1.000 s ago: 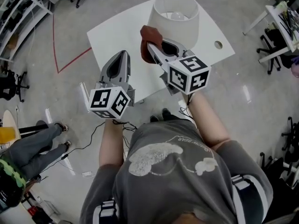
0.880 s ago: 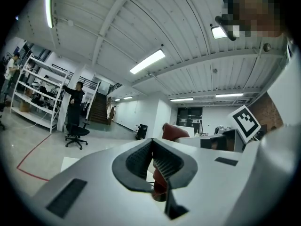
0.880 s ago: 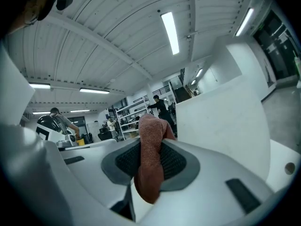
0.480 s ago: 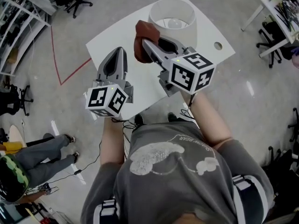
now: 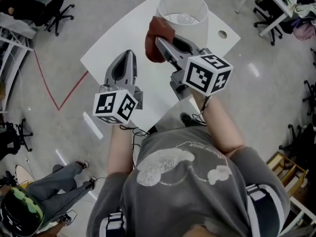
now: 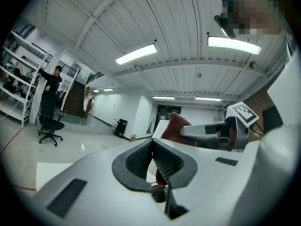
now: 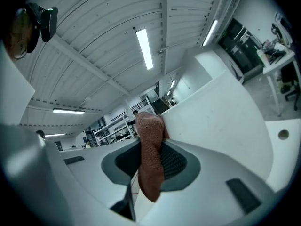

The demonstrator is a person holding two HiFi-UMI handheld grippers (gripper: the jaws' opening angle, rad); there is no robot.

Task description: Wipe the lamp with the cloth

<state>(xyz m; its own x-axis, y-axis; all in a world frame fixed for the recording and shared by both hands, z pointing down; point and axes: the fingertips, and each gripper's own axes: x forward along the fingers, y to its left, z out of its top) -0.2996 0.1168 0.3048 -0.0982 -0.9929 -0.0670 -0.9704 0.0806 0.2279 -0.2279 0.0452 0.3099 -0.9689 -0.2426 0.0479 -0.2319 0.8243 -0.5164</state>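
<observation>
Gripping the cloth (image 5: 157, 38), right hand-held gripper (image 5: 165, 46) presses it against the lamp (image 5: 183, 15).

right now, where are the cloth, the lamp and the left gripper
cloth (image 5: 155, 38), head view, on its bunched middle.
lamp (image 5: 197, 28), head view, on the outer wall of its white shade.
left gripper (image 5: 129, 53), head view, at the tip where its jaws meet.
</observation>
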